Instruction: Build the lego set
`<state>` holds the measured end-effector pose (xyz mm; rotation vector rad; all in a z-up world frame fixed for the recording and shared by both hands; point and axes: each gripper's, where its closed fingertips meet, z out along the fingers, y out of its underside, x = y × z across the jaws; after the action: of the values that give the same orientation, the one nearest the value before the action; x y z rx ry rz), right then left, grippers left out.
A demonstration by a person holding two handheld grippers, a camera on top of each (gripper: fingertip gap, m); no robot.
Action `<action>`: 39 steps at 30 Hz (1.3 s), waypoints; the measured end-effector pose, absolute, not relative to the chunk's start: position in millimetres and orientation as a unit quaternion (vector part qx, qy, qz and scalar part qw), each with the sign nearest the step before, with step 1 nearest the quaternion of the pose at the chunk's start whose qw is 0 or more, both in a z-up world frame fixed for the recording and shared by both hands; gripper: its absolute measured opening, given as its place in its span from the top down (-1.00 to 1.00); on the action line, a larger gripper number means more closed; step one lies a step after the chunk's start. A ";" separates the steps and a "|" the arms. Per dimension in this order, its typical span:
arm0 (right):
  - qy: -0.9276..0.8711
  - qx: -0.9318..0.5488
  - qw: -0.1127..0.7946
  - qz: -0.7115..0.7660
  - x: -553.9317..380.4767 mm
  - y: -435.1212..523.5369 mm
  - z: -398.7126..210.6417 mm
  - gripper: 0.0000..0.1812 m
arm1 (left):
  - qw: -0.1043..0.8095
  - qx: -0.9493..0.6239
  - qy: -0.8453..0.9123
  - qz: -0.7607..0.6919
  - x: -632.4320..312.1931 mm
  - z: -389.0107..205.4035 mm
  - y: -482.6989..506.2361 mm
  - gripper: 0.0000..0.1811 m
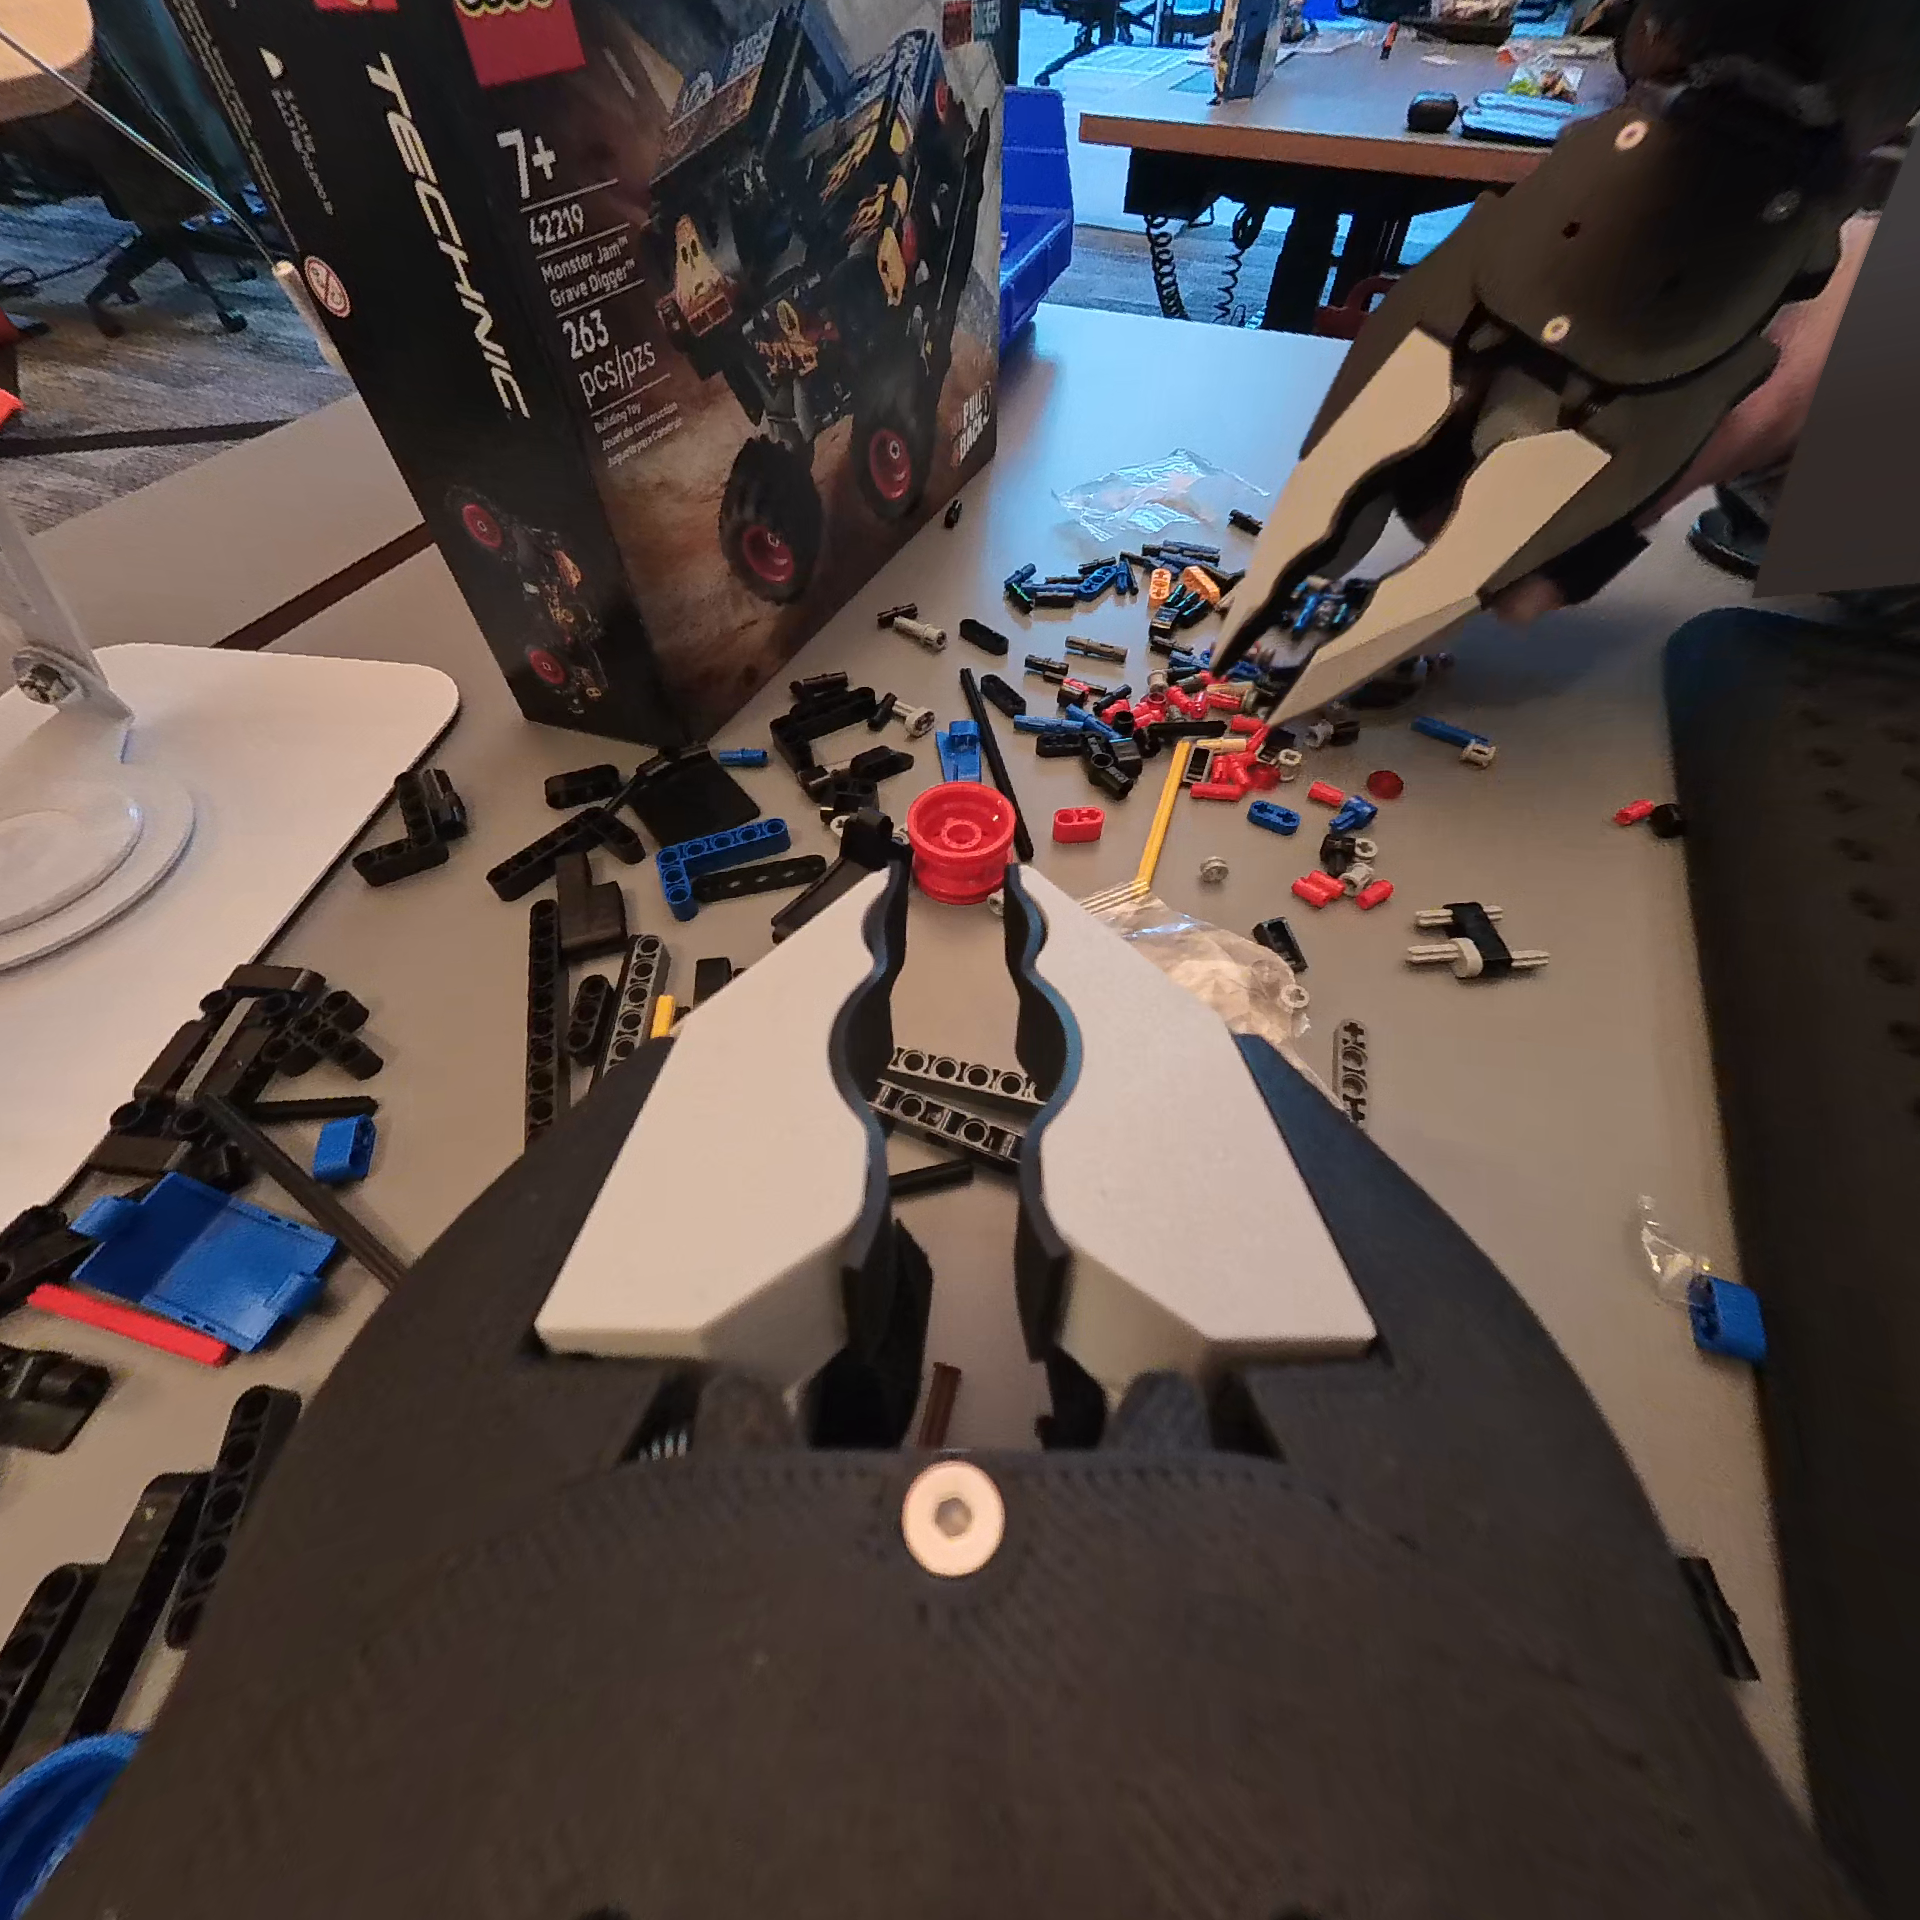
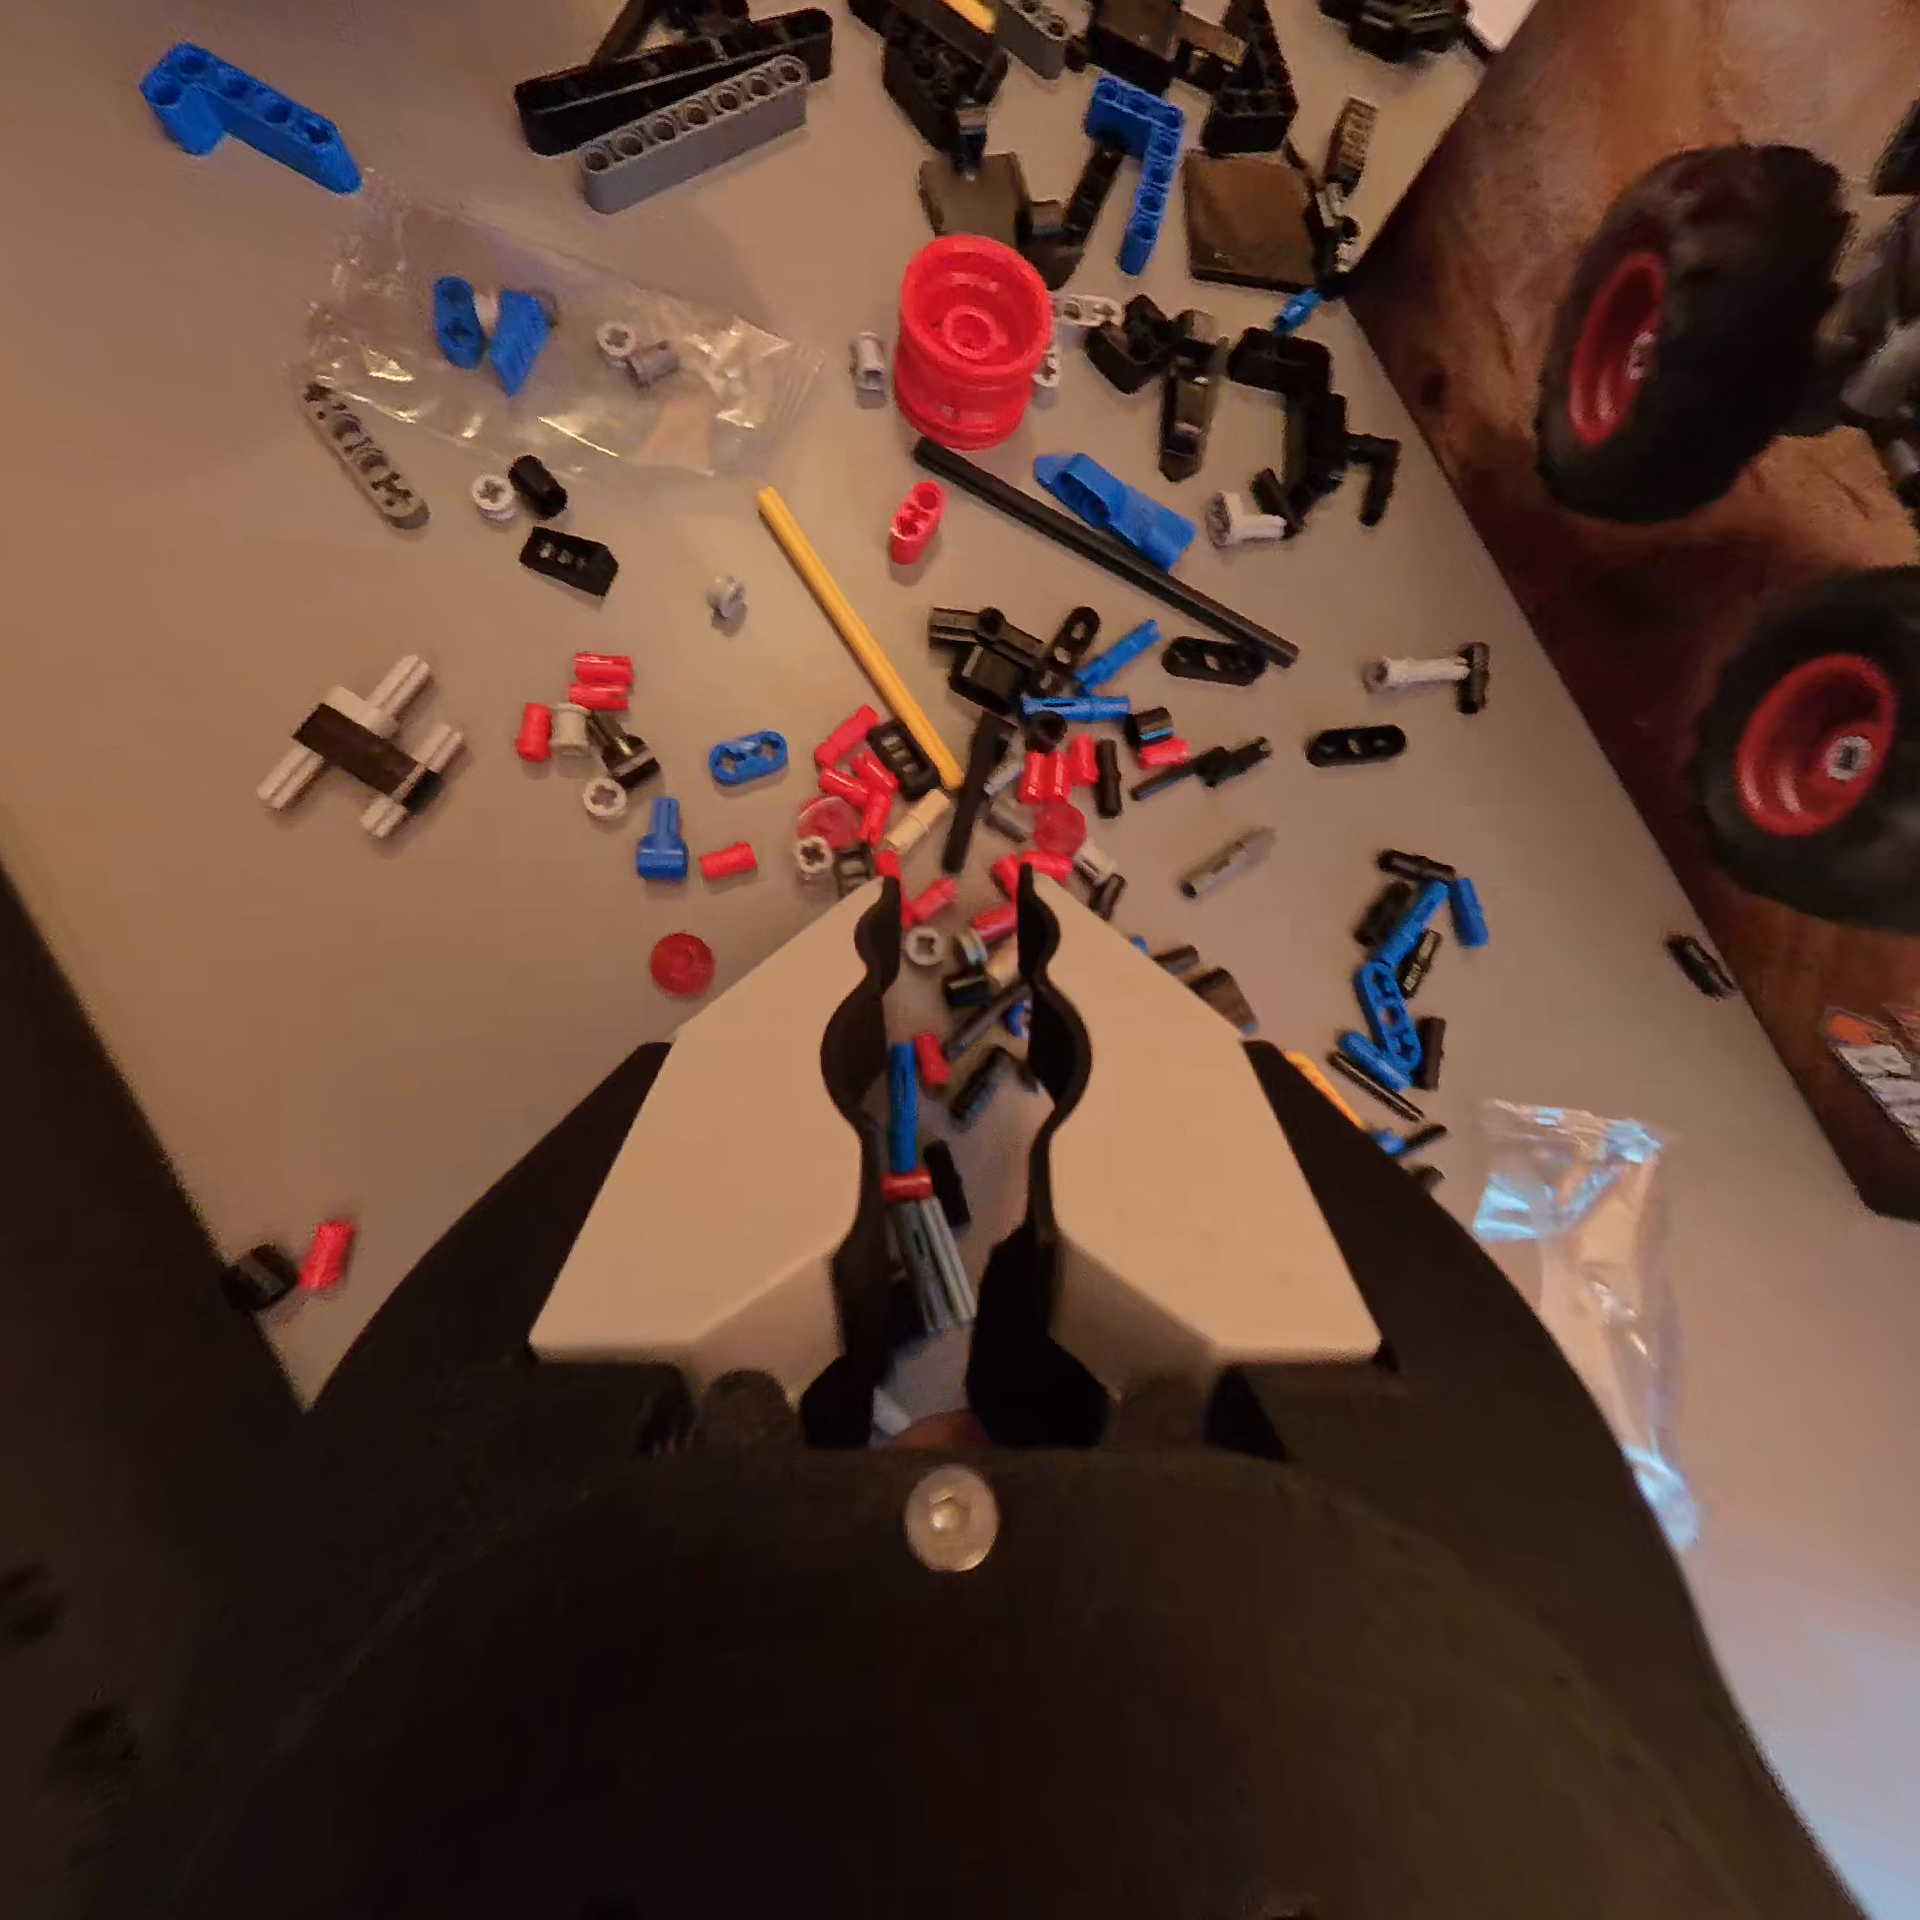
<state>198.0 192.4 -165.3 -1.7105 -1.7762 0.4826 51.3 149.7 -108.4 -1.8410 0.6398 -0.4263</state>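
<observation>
Loose Lego Technic parts lie scattered on a grey table (image 1: 1091,395). A red wheel hub (image 1: 960,840) stands just beyond my left gripper (image 1: 951,883), which is open and empty above black beams (image 1: 961,1101). My right gripper (image 2: 954,883) is open and points down into a pile of small red pins (image 2: 862,774), with blue and black pins showing between its fingers. It also shows in the left wrist view (image 1: 1247,691), tips down in that pile. The red hub (image 2: 971,338) and a yellow axle (image 2: 857,634) lie ahead of it.
The set's box (image 1: 644,343) stands upright at the back left, also at the right edge of the right wrist view (image 2: 1704,520). A white lamp base (image 1: 94,821) sits at left. Clear plastic bags (image 2: 551,343) (image 1: 1216,961) lie among the parts. A dark chair back (image 1: 1808,1039) is at right. Across from one pair of fingers to the other is roughly 15 cm. To reach the yellow axle (image 2: 857,634) in a straight line is about 5 cm for my right fingers, about 12 cm for my left. Look for it in the left wrist view (image 1: 1160,819) too.
</observation>
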 end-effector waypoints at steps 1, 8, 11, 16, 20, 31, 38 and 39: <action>-0.677 -0.643 0.304 0.189 195.1 188.5 -166.6 0.78 | 0.542 -0.775 0.270 -0.180 51.5 -108.4 149.6 0.82; -0.673 -0.642 0.306 0.205 192.7 193.0 -157.8 0.77 | 0.543 -0.774 0.271 -0.179 51.7 -107.4 149.0 0.82; -0.660 -0.652 0.321 0.192 199.4 208.4 -149.0 0.77 | 0.544 -0.774 0.271 -0.179 51.6 -106.6 149.0 0.82; -0.646 -0.673 0.335 0.129 222.9 240.1 -146.3 0.76 | 0.543 -0.774 0.272 -0.178 51.6 -107.0 148.6 0.82; -0.606 -0.707 0.352 0.096 251.6 272.0 -142.5 0.75 | 0.545 -0.773 0.270 -0.178 50.6 -105.8 148.9 0.82; -0.676 -0.636 0.328 0.175 141.8 255.0 -138.7 0.83 | 0.540 -0.777 0.276 -0.171 52.7 -110.2 150.5 0.82; -0.724 -0.607 0.291 0.150 105.8 256.1 -163.8 0.89 | 0.547 -0.770 0.279 -0.174 53.5 -103.8 148.2 0.82; -0.724 -0.612 0.283 0.149 106.3 256.8 -166.9 0.89 | 0.546 -0.770 0.280 -0.174 54.3 -103.7 148.0 0.82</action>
<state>106.3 256.8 -166.9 -1.6373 -1.9379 0.3986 54.3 148.0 -103.7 -1.8255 0.6643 -0.4134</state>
